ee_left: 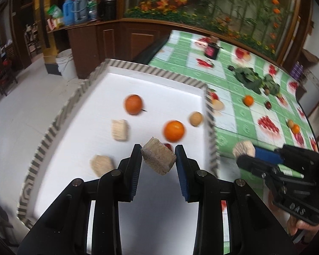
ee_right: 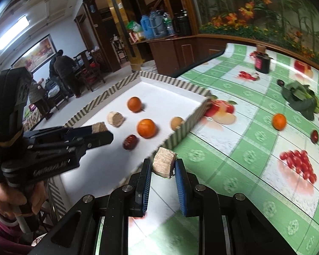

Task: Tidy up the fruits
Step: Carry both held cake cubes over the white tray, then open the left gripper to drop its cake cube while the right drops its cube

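The left gripper (ee_left: 158,157) hangs over the near part of the tray (ee_left: 153,70), its fingers pinching a tan fibrous chunk (ee_left: 158,158) held tilted above the white floor; the right gripper (ee_right: 163,165) sits just outside the tray's near right wall, over the green checked cloth (ee_right: 244,170), fingers clamped on a second chunk (ee_right: 164,164) of the same stuff.

Inside the tray lie two oranges (ee_left: 174,131), one farther back (ee_left: 133,104) with a short stem; a small tan round fruit (ee_left: 195,118) rests close against the right wall; a dark red fruit (ee_right: 130,142) lies near the front orange; two loose chunks lie on the floor of the tray, one near the middle (ee_left: 120,130), one nearer the left gripper (ee_left: 101,165).

Out on the cloth, well apart from the tray, sit another orange (ee_right: 279,121), a small dark red fruit (ee_right: 314,136), a heap of leafy greens (ee_right: 301,98) and a dark bottle (ee_right: 262,62) with a pink label; the left view shows one more orange (ee_left: 295,128) touching a small tan fruit near the far right edge.
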Demonstrator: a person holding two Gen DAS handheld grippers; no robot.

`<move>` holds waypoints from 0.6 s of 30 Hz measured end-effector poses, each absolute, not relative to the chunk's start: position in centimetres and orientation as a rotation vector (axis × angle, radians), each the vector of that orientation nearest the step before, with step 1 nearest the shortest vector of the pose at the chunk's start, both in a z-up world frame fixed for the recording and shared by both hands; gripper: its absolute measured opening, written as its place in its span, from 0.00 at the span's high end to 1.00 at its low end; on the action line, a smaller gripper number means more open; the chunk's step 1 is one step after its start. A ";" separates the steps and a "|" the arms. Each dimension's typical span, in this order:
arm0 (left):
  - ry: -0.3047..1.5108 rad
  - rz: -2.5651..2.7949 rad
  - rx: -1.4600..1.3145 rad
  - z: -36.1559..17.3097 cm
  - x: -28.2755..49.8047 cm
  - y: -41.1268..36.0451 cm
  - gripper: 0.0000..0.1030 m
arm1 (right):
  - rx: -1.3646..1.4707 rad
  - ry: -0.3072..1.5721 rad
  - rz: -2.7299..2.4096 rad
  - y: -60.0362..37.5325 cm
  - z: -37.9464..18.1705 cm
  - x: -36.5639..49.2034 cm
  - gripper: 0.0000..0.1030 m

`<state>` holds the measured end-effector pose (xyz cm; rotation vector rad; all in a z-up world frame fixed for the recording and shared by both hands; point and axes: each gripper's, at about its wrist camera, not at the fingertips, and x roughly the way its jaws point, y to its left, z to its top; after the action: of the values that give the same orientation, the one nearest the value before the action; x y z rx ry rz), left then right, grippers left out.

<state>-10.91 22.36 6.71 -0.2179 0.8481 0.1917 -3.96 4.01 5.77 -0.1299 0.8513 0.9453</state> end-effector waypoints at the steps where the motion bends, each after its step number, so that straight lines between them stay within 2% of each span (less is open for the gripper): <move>1: 0.845 0.204 -0.226 6.8 -10.8 23.0 0.70 | -0.135 0.850 0.953 4.4 5.8 -4.0 0.79; 18: 0.879 0.323 -0.305 5.2 -8.4 29.0 0.70 | -0.254 0.904 1.088 11.4 3.8 -4.9 0.79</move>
<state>-8.38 28.99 5.21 -0.3055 0.8792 0.3233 -4.95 11.45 3.84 -0.2540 0.9044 1.0880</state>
